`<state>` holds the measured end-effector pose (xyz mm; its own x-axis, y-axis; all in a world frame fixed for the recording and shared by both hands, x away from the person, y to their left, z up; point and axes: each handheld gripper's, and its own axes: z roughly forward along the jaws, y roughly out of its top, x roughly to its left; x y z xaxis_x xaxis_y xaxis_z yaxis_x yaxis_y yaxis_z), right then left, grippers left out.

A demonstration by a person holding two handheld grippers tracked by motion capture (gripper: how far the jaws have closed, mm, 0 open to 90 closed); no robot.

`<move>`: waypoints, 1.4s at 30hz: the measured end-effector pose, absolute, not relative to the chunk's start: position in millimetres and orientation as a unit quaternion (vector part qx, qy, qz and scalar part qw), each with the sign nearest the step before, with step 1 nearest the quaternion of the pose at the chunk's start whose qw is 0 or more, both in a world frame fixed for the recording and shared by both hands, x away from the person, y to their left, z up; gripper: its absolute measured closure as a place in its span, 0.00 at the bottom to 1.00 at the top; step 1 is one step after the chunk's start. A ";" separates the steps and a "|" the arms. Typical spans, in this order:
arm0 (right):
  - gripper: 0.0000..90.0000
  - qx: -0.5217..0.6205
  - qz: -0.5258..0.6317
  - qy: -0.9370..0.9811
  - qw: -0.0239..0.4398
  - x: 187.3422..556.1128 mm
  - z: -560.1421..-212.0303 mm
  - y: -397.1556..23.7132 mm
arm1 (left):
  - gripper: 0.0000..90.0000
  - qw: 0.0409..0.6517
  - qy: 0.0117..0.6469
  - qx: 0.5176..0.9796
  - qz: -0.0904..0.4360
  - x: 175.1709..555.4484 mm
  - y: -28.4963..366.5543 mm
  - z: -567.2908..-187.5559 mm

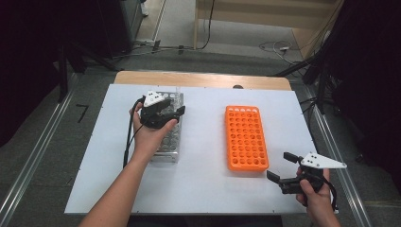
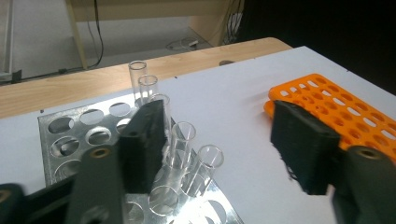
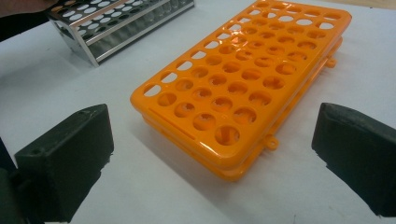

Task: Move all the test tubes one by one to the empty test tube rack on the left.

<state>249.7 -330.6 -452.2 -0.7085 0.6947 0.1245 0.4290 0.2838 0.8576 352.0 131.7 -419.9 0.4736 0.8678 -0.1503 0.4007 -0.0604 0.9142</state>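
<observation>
Left gripper [image 2: 219, 154] over the metal test-tube rack [image 2: 60, 135], jaws apart, nothing between them; one jaw sits just beside the row of clear glass test tubes [image 2: 180, 142] standing along the rack's edge, whether touching I cannot tell. Judged step: lining up on a tube for pickup. Next move calls for centring one tube between the jaws, closing gently, lifting straight up. Right gripper [image 3: 210, 163] released, empty, waiting near the close end of the orange tube rack [image 3: 243, 88], whose holes look empty
</observation>
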 end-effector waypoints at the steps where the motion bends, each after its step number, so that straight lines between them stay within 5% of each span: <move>1: 0.00 0.356 0.482 0.789 0.138 249.6 -452.1 -330.6 | 0.30 0.512 0.459 0.690 0.228 350.7 132.4 -419.6; 7: 0.00 0.355 0.481 0.789 0.139 249.7 -451.7 -330.4 | 0.12 0.520 0.453 0.690 0.219 341.0 135.8 -415.4; 14: 0.00 0.356 0.480 0.789 0.138 249.9 -452.4 -329.6 | 0.01 0.535 0.441 0.691 0.204 328.7 140.4 -412.0; 42: 0.00 0.356 0.476 0.792 0.138 250.0 -453.7 -328.2 | 0.00 0.550 0.422 0.688 0.217 256.8 162.0 -424.0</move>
<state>250.0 -328.2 -453.7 -0.7087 0.6952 0.1201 0.4324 0.2936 0.8525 256.8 162.0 -424.0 0.5504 0.8184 -0.1650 0.3417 -0.0405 0.9389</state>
